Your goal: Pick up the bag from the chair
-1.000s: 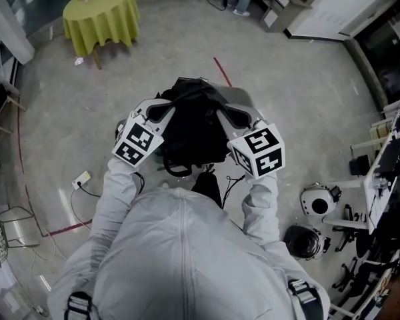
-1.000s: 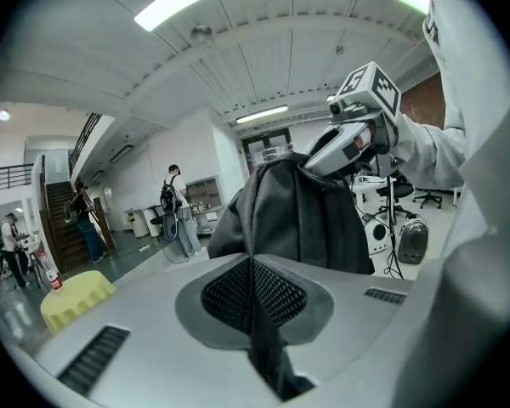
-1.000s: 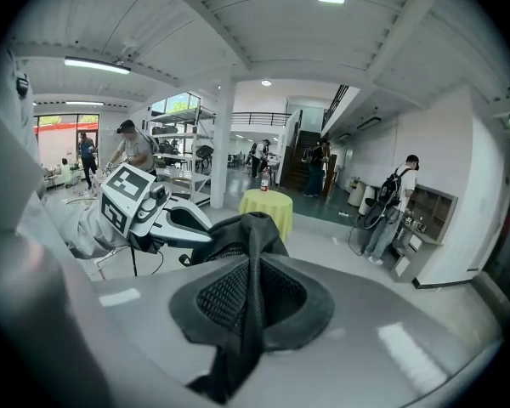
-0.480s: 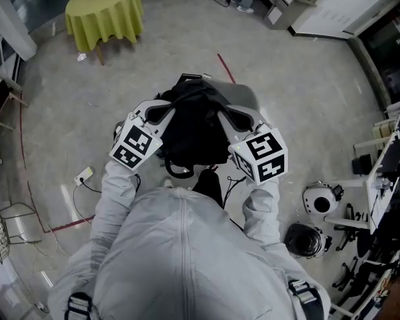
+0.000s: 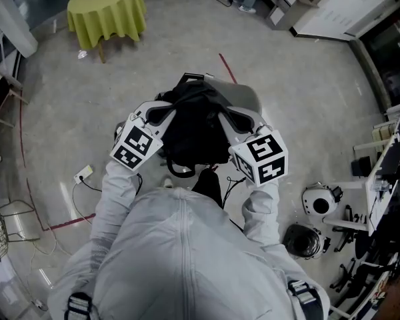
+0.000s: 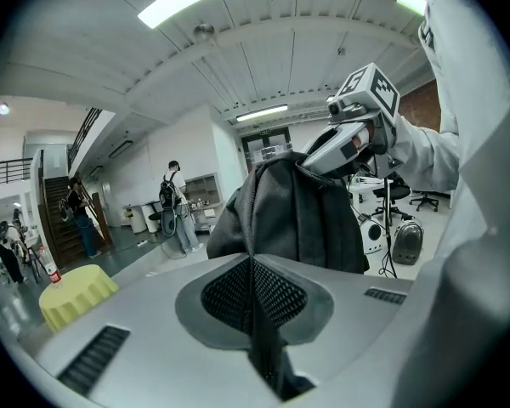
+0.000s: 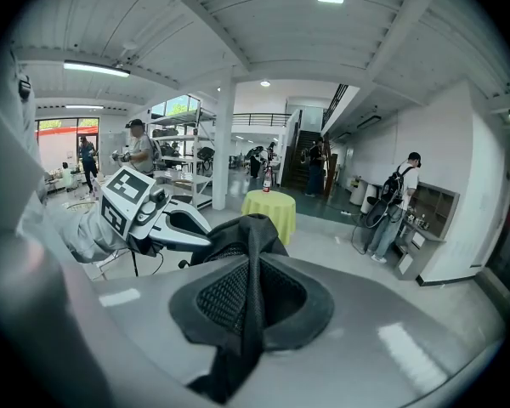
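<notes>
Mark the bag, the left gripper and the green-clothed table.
bag (image 5: 193,133), head view, middle of its black body.
left gripper (image 5: 167,110), head view, fingertips closed on the bag's fabric.
green-clothed table (image 5: 113,0), head view, bare part of the cloth top.

pale grey jacket (image 5: 180,245) with centre seam, long matching sleeves (image 5: 117,192), dark straps (image 5: 79,305) at shoulders, white-shelled left gripper (image 5: 161,112) and right gripper (image 5: 232,119), black-and-white marker cube (image 5: 137,145) on each, dark mesh pads (image 6: 229,296)
</notes>
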Demonstrator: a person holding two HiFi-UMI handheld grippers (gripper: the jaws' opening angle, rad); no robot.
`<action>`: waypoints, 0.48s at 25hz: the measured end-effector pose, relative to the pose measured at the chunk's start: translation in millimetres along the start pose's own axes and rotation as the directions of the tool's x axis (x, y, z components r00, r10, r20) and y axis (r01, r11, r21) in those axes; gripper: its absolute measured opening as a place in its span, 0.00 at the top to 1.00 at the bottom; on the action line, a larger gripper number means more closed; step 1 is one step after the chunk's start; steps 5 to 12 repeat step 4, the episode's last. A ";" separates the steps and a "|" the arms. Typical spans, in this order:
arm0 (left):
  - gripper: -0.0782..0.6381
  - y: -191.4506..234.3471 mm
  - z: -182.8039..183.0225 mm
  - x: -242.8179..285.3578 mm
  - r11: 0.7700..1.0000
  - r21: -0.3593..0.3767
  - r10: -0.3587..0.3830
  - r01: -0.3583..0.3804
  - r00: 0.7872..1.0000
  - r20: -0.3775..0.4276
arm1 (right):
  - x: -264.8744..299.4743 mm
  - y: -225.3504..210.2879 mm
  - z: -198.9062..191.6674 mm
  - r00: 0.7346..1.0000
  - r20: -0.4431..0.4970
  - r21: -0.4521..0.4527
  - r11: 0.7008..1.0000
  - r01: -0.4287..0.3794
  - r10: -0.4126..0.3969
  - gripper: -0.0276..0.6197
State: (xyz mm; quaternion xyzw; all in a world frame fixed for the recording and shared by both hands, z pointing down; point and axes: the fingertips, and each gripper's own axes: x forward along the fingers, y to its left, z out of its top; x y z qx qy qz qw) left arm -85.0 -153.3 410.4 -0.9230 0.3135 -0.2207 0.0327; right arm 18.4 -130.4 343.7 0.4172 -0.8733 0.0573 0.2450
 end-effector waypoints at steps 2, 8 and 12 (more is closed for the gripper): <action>0.87 1.0 -2.7 -1.1 1.000 -0.006 0.000 0.000 1.000 -0.006 | 1.9 1.8 -0.6 1.000 -0.002 -0.002 1.000 -0.004 0.004 0.90; 0.87 1.2 -6.2 -2.1 1.000 -0.010 -0.001 0.001 1.000 -0.012 | 4.0 4.1 -2.2 1.000 -0.005 -0.002 1.000 -0.008 0.008 0.90; 0.87 1.2 -6.2 -2.1 1.000 -0.010 -0.001 0.001 1.000 -0.012 | 4.0 4.1 -2.2 1.000 -0.005 -0.002 1.000 -0.008 0.008 0.90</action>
